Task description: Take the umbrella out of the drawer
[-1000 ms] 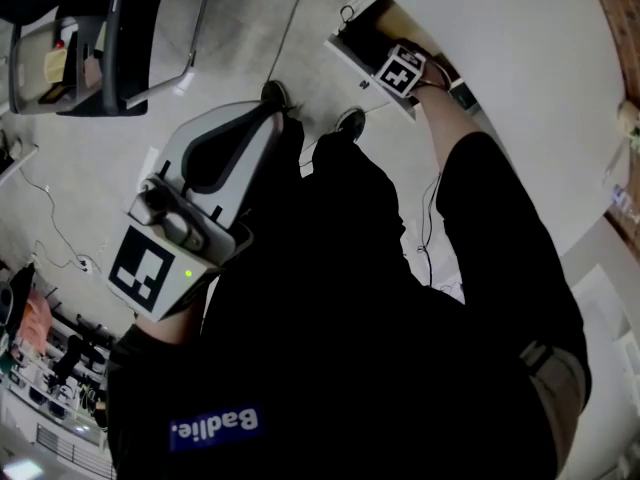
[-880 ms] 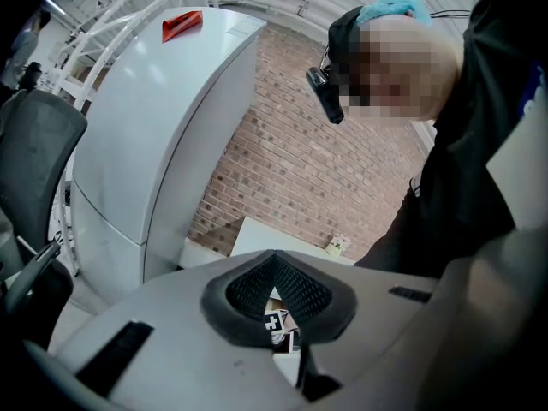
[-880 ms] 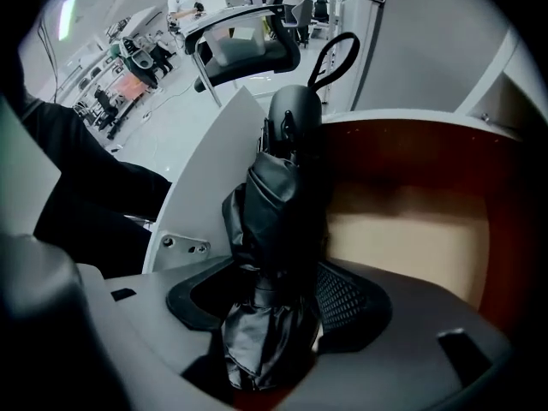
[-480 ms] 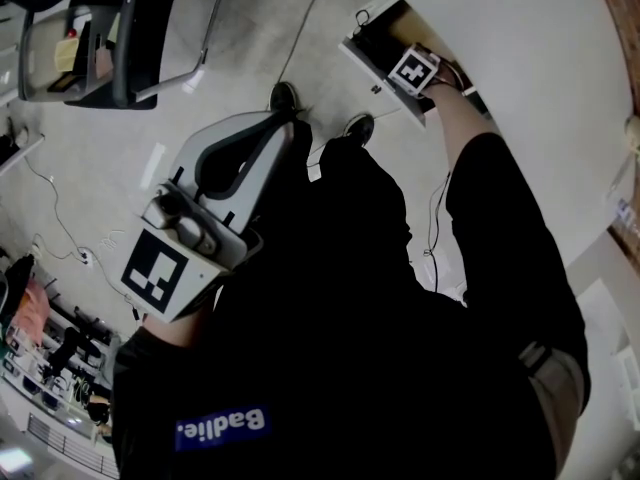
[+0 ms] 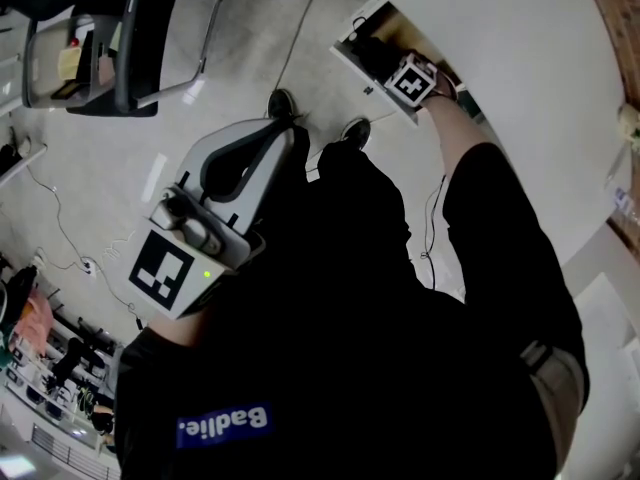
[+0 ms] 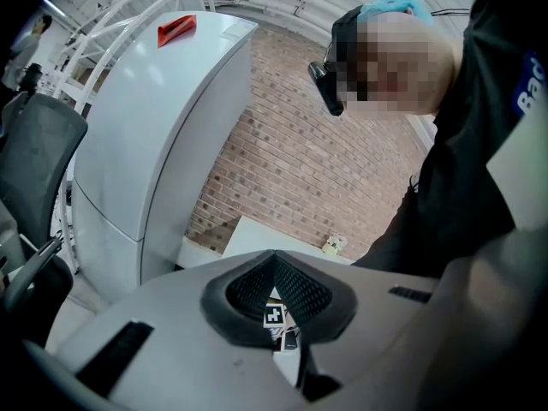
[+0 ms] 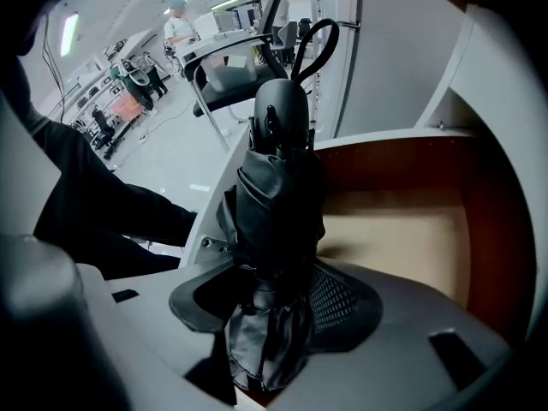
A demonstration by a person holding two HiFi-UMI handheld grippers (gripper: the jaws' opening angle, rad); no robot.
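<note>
Umbrella point(image 7: 278, 204): folded and black, its fabric bunched in loose pleats, with a rounded handle and a cord loop at its far end, toward twelve o'clock. It sits between the right gripper's point(image 7: 274, 288) jaws in the mouth of the open drawer point(image 7: 402, 229), at one o'clock in the head view. Those jaws have just been closing and seem to press its folds. The left gripper point(image 6: 274, 259), at nine o'clock, holds its jaws together, empty.

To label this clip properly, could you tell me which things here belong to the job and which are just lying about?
Job: umbrella; drawer; right gripper, whose jaws have just been closing and now press on the umbrella.
Lying about: office chair; white cabinet; left gripper, shut and holding nothing.
</note>
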